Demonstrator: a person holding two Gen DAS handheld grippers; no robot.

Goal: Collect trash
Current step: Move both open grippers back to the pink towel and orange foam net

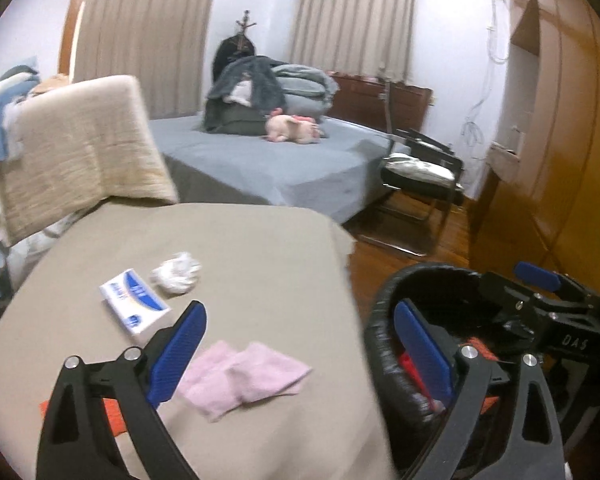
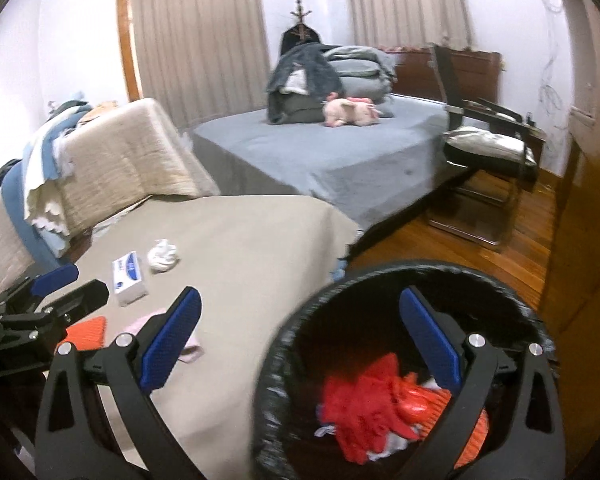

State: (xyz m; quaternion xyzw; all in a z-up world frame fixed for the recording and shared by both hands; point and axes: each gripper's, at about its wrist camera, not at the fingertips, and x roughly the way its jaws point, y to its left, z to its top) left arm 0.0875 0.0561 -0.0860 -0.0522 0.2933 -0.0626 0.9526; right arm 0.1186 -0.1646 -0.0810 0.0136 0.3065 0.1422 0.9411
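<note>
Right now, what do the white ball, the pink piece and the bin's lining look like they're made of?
White ball: crumpled tissue paper, matte and creased. Pink piece: soft matte cloth or paper napkin, folded flat; blur leaves it open. Bin lining: thin black plastic film, wrinkled over the rim, faintly glossy.

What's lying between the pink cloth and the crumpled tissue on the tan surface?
Only bare tan cover; the white box sits to the left of that stretch. Left wrist view shows the pink cloth and tissue.

Curtained windows (image 1: pixel 352 20), white walls, a grey bed (image 1: pixel 268 160), wooden floor (image 2: pixel 512 248).
</note>
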